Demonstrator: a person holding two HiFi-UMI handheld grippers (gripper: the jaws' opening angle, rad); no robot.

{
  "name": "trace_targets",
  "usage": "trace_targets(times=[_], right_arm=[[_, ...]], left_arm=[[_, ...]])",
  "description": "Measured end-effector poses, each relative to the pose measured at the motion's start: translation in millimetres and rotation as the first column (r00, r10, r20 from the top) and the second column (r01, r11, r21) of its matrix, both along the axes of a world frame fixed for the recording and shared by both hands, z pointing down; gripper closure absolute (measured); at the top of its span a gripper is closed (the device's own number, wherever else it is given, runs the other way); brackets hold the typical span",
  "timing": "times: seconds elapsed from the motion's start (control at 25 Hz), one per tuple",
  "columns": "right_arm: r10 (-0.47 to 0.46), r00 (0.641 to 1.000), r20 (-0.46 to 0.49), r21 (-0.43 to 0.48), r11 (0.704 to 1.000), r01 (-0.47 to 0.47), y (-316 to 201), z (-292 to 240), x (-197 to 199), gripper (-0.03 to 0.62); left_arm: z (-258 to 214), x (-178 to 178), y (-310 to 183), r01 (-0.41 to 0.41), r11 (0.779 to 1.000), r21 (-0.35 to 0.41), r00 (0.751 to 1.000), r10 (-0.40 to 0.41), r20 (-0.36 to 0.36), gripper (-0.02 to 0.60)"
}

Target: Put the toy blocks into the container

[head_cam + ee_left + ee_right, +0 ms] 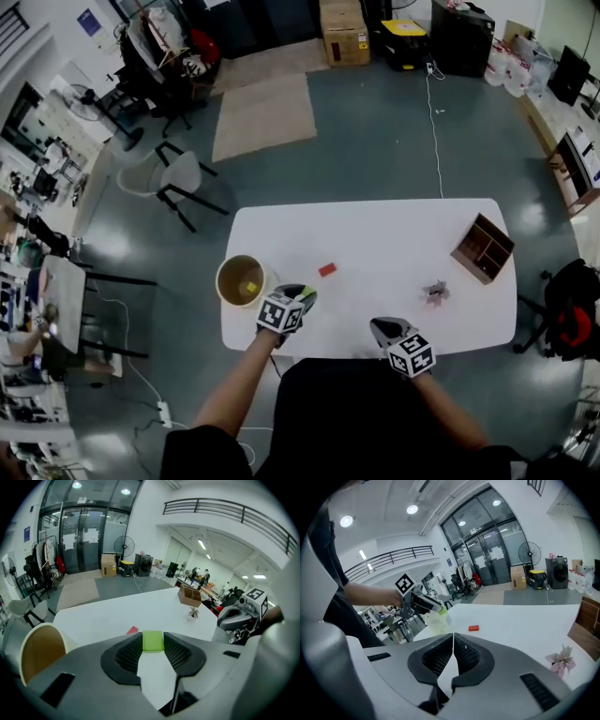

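Left gripper point(302, 296) has a green block point(152, 641) pinched between its pads: firm grip, block right at the tips. It hangs just right of the container point(220, 274), near the front edge of the table point(394, 234). Inside the container is one yellow block point(250, 288). Red block point(327, 269) lies flat on the tabletop, just beyond the left gripper (touching nothing). Right gripper point(380, 326) — jaws pressed together, nothing btwn them, at the front edge. Far right — wooden box point(483, 248), w/ a small pink flower point(436, 292) near it.
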State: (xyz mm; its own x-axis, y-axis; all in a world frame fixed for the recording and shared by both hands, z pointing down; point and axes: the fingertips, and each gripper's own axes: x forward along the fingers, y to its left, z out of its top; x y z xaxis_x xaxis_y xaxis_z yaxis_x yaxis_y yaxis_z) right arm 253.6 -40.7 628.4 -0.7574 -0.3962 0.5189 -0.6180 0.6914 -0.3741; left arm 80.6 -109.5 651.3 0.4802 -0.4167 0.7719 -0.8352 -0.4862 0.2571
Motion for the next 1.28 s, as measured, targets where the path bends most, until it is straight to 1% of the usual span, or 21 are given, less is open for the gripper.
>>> trace_targets(times=[0.12,0.28,0.48,0.6,0.72,0.92,1.0,1.16,1.28], right_arm=[[-0.013,1.000,-0.010,-0.009,1.000,0.013,6,1,-19,0.589],[-0.029,0.999,-0.025,0.020,0.999,0.029,5,-1,-53,0.589],[-0.064,0.997,-0.041,0.012,0.998,0.065,17,-5,-106,0.589],[-0.090,0.995,-0.047,0.025,0.996,0.091,22,-6,-136,0.589],[-0.090,0.994,-0.062,0.025,0.995,0.092,24,-4,-154,0.589],[-0.066,0.995,-0.080,0.012,0.998,0.067,28,-1,-188,0.589],[-0.038,0.996,-0.083,0.010,0.999,0.039,26,-1,-196,0.589],[0.054,0.995,-0.086,-0.013,0.998,-0.055,20,1,-196,0.589],[0.110,0.989,-0.103,-0.019,0.993,-0.112,19,3,-192,0.589]], left_arm=[[-12,-26,10,0.007,1.000,0.008,1.000,-0.007,-0.002,0.443],[-25,-62,13,0.044,0.999,0.025,0.998,-0.043,-0.050,0.443],[-39,-113,18,0.053,0.998,0.043,0.998,-0.052,-0.029,0.443],[-47,-142,17,0.062,0.997,0.053,0.998,-0.061,-0.015,0.443],[-49,-160,14,0.058,0.997,0.059,0.998,-0.057,-0.024,0.443],[-47,-192,9,0.026,0.998,0.062,1.000,-0.025,-0.019,0.443],[-42,-202,4,0.014,0.998,0.059,1.000,-0.014,-0.015,0.443],[-21,-214,-6,-0.019,0.999,0.038,1.000,0.019,0.003,0.443],[-4,-218,-14,-0.064,0.998,0.010,0.998,0.063,0.031,0.443]])
